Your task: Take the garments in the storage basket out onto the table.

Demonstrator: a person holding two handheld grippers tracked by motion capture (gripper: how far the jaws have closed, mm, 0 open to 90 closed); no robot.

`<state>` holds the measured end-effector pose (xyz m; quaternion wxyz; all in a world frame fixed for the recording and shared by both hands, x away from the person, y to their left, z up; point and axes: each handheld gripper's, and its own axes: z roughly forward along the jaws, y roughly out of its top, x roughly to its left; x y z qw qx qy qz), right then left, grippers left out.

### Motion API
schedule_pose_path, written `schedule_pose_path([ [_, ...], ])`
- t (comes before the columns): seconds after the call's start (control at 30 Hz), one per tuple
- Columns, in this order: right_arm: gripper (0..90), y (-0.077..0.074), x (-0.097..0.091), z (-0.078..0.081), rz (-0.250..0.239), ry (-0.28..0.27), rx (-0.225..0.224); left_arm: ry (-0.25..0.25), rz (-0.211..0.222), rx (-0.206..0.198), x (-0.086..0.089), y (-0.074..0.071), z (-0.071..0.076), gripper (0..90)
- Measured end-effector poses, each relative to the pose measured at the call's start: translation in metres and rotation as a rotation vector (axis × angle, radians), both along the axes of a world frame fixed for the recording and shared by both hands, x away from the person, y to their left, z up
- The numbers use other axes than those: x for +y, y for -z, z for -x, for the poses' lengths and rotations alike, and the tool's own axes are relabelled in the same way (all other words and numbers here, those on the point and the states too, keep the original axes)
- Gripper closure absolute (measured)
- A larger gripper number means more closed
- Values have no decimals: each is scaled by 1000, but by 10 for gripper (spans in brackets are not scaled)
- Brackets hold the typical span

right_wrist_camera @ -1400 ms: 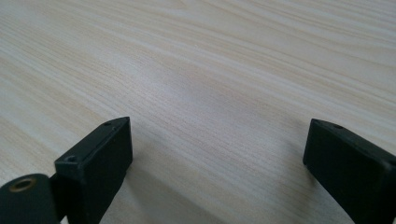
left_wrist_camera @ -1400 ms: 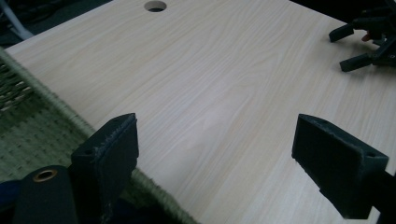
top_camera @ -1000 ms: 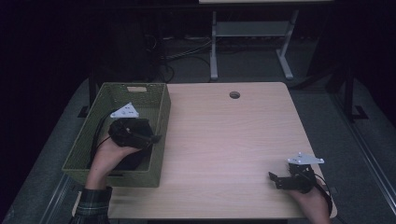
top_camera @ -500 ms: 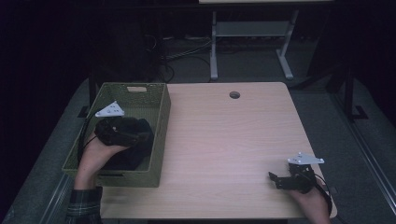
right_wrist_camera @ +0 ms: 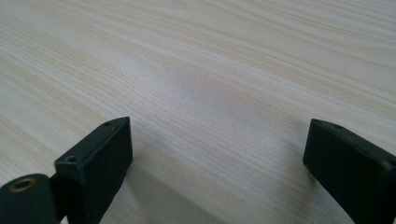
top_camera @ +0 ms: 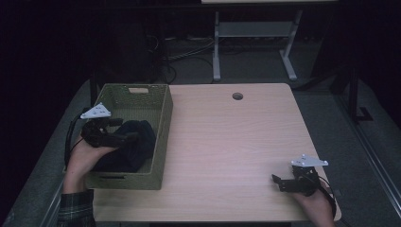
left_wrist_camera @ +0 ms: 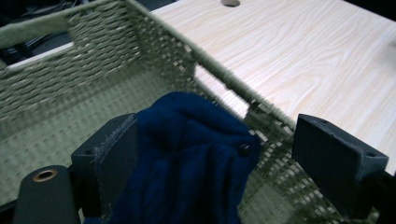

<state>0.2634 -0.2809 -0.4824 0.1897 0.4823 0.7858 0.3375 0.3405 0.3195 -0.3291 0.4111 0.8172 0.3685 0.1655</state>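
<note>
Change: over the last second the left gripper (top_camera: 124, 137) has swung left inside the basket (top_camera: 163, 126), now over the blue cloth (left_wrist_camera: 196, 154).
Meaning: probably lining up a grasp; no lift yet.
Left fingers: spread, cloth against one finger (left_wrist_camera: 114, 158).
Right gripper (top_camera: 279, 182): unmoved, low over the bench (top_camera: 227, 142), fingers spread, holding nothing.
Cloth: bunched in the basket's near right corner.
</note>
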Motion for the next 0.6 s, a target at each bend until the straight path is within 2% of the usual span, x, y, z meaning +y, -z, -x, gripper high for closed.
schedule_pose_path([
  [0.4, 77, 0, 0, 0, 0, 0, 0, -46, -33, 20, 22, 7, -3, 142],
  [0.6, 77, 0, 0, 0, 0, 0, 0, -70, -43, 35, 27, 15, -7, 142],
])
